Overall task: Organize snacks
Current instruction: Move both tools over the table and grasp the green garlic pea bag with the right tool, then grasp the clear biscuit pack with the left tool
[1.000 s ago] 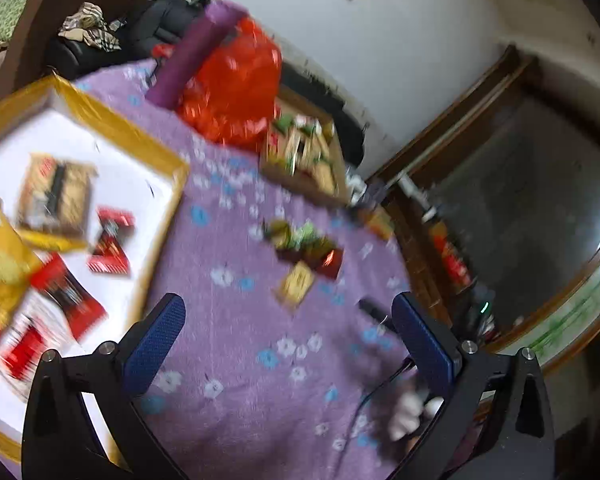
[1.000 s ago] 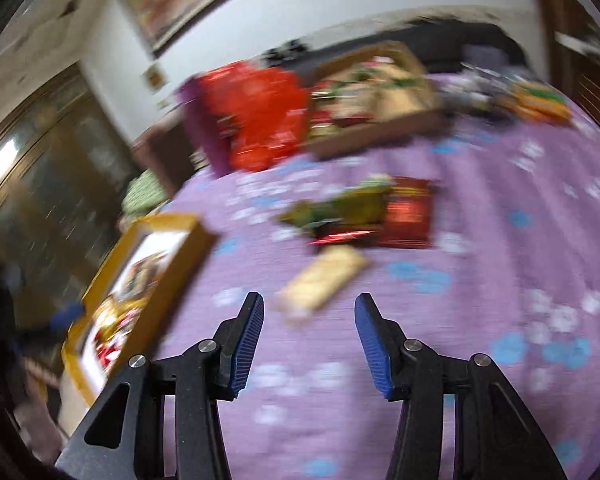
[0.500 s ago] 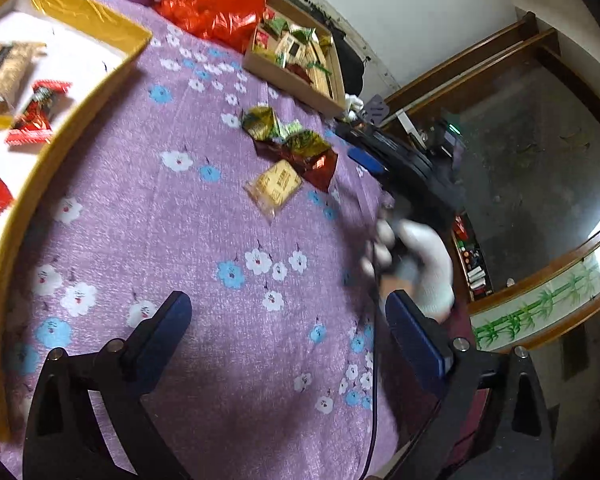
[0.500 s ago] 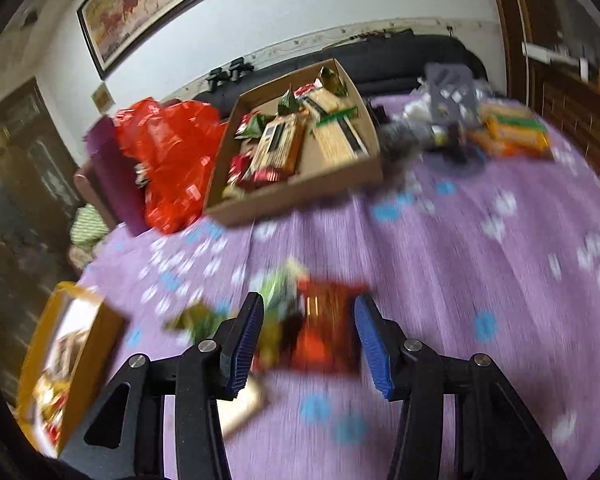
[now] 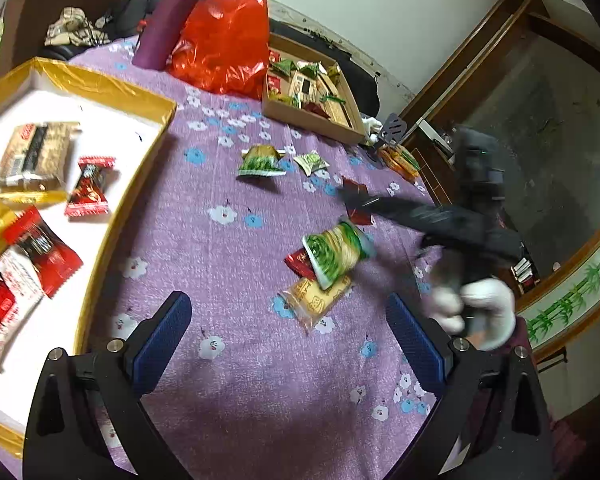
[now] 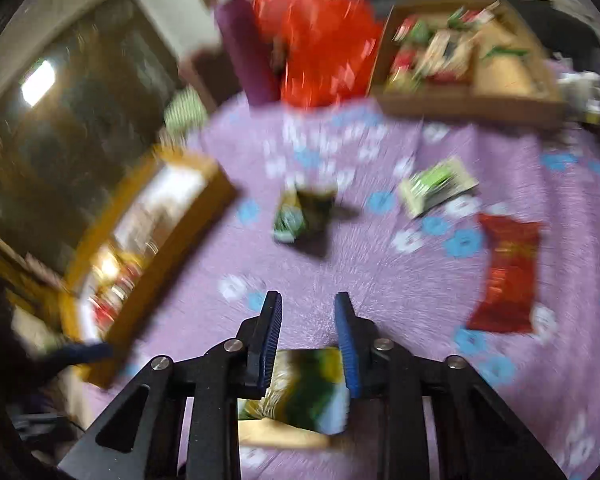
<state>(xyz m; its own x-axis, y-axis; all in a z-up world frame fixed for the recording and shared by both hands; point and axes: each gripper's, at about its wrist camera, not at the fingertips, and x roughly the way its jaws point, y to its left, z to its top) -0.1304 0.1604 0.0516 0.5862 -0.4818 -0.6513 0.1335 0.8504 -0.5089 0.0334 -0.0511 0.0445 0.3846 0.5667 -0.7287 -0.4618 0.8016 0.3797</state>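
Note:
My left gripper (image 5: 288,320) hangs open over the purple flowered cloth, with nothing between its fingers. Just ahead of it lie a tan biscuit packet (image 5: 316,300) and a small red packet (image 5: 298,262). My right gripper (image 6: 308,308) reaches in from the right, held by a white-gloved hand (image 5: 480,312). Its jaws are closing on a green and yellow snack packet (image 6: 304,392), which spans the gap between the pads and looks curled and tilted (image 5: 336,252). Farther off lie a dark green packet (image 5: 260,162), a green-white packet (image 5: 311,162) and a red packet (image 6: 508,276).
A gold-rimmed white tray (image 5: 100,84) with several snacks sits at the left. A cardboard box (image 5: 308,120) of snacks stands at the back beside a red plastic bag (image 5: 224,40) and a purple cylinder (image 5: 172,16). The table's edge runs along the right.
My right gripper swung from facing the cardboard box down onto the snack pile, and its jaws narrowed around the green and yellow packet. The pile's packets now lie more spread out.

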